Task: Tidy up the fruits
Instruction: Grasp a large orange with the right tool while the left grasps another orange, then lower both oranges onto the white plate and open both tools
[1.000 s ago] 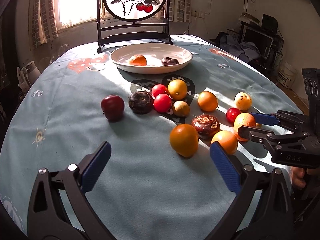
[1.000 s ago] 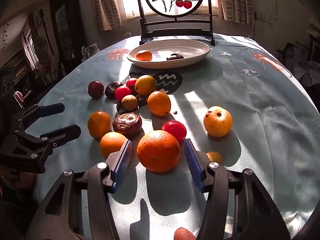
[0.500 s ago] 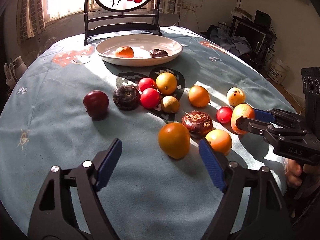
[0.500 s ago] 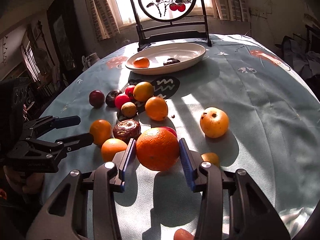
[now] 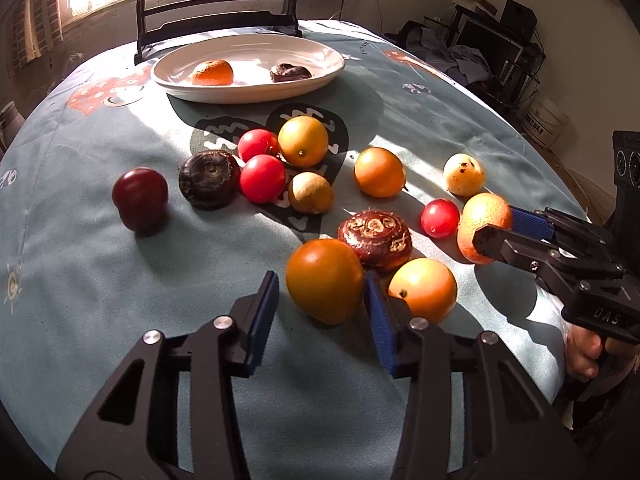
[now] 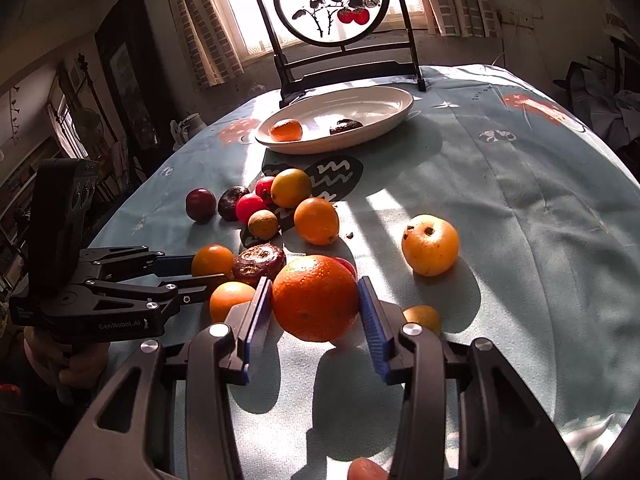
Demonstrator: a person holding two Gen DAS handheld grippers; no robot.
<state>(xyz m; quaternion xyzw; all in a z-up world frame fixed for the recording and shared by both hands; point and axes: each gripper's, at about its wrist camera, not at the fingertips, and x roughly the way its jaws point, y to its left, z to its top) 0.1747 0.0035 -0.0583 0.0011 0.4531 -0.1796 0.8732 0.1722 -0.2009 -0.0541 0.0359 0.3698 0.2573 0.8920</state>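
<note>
- Across the whole scene, round table point(image 5: 100, 280) under a pale blue patterned cloth, sunlit in stripes, with a framed round screen point(image 6: 332, 4) standing at the far edge.
- Just in front of that screen, white oval plate point(image 5: 320, 76) holding a small orange fruit point(image 5: 212, 73) on its left side and a dark wrinkled fruit point(image 5: 290, 73) on its right side, apart from each other.
- Low in the left wrist view, left gripper point(image 5: 320, 308) with jaws just closed in around a smooth deep-orange fruit point(image 5: 324, 280); right blue pad touching it, left pad seemingly a sliver off, so firm grip not certain.
- Low in the right wrist view, right gripper point(image 6: 316, 316) clamped on a dimpled orange point(image 6: 316, 298), both blue pads pressed to its sides, fruit resting on the cloth.
- Touching or nearly touching the deep-orange fruit: brown patterned flat fruit point(image 5: 376, 240) behind, another orange fruit point(image 5: 422, 290) to its right.
- Mid-table cluster: yellow-orange fruit point(image 5: 303, 141), two red tomatoes point(image 5: 262, 178), tan small fruit point(image 5: 311, 193), dark brown fruit point(image 5: 208, 179); dark red plum point(image 5: 140, 198) alone to the left.
- Right of the cluster: orange fruit point(image 5: 379, 172), spotted yellow fruit point(image 5: 464, 174), small red tomato point(image 5: 439, 218).
</note>
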